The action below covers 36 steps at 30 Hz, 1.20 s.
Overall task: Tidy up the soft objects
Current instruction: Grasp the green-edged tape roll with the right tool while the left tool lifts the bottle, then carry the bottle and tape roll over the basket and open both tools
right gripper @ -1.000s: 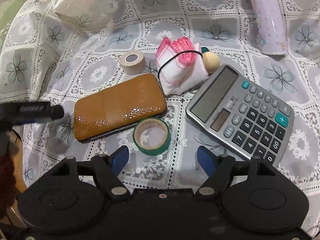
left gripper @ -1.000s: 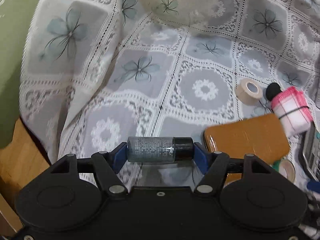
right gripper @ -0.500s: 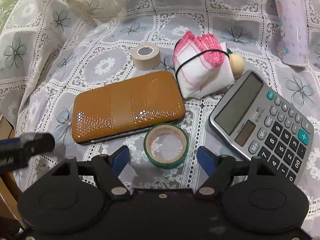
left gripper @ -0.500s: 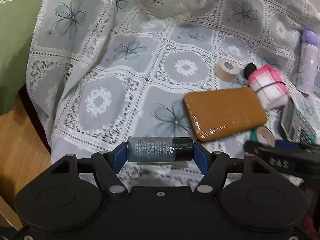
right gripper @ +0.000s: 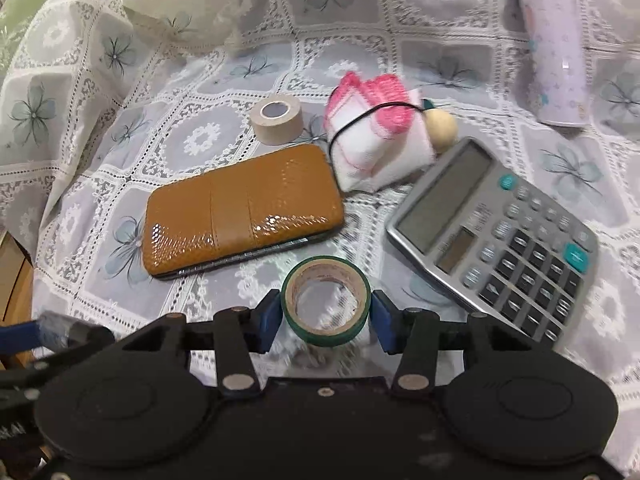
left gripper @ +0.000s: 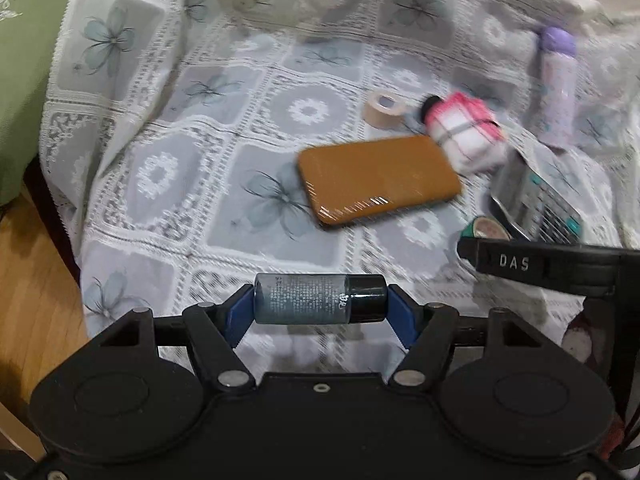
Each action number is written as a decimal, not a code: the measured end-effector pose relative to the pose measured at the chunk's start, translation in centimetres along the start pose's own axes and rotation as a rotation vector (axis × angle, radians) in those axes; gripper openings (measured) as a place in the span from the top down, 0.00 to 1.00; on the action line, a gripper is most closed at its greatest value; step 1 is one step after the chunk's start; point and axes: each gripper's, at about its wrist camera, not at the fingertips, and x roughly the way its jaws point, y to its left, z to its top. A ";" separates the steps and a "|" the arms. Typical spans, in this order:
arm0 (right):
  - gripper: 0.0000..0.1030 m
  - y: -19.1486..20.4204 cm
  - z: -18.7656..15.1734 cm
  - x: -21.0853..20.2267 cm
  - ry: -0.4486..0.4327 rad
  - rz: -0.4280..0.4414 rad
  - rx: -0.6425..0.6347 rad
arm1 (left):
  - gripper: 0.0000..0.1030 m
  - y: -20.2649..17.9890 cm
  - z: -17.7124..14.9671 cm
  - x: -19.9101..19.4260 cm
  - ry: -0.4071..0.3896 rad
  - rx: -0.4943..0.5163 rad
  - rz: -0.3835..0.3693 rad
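My left gripper is shut on a small dark bottle, held crosswise above the lace tablecloth. In the right wrist view my right gripper has its jaws closing on a green tape roll, and both blue pads touch its sides. A pink-and-white cloth bundle tied with a black band lies beyond a brown wallet. The left wrist view also shows the bundle, the wallet and the right gripper's black body at the right.
A beige tape roll, a wooden ball, a grey calculator and a purple bottle lie on the cloth. A green cushion and wooden floor border the cloth on the left.
The right jaws have come in from wide apart onto the green tape roll. The left gripper has carried the bottle to the right, toward the wallet and the right gripper.
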 end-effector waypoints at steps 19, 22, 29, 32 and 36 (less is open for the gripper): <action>0.54 -5.6 -10.7 -12.6 -0.022 -0.050 0.119 | 0.37 -6.1 -7.8 -2.5 0.101 0.149 -0.091; 0.54 -5.6 -12.5 -13.4 0.007 -0.046 0.121 | 0.37 -6.2 -8.4 -2.6 0.115 0.153 -0.090; 0.54 -5.6 -16.1 -14.5 0.094 -0.035 0.093 | 0.37 -6.3 -9.4 -2.7 0.136 0.171 -0.084; 0.54 -5.4 -16.9 -14.3 0.128 -0.026 0.084 | 0.37 -6.3 -9.8 -2.5 0.150 0.168 -0.081; 0.54 -5.0 -17.6 -14.1 0.158 -0.013 0.081 | 0.37 -6.2 -10.3 -2.2 0.173 0.172 -0.073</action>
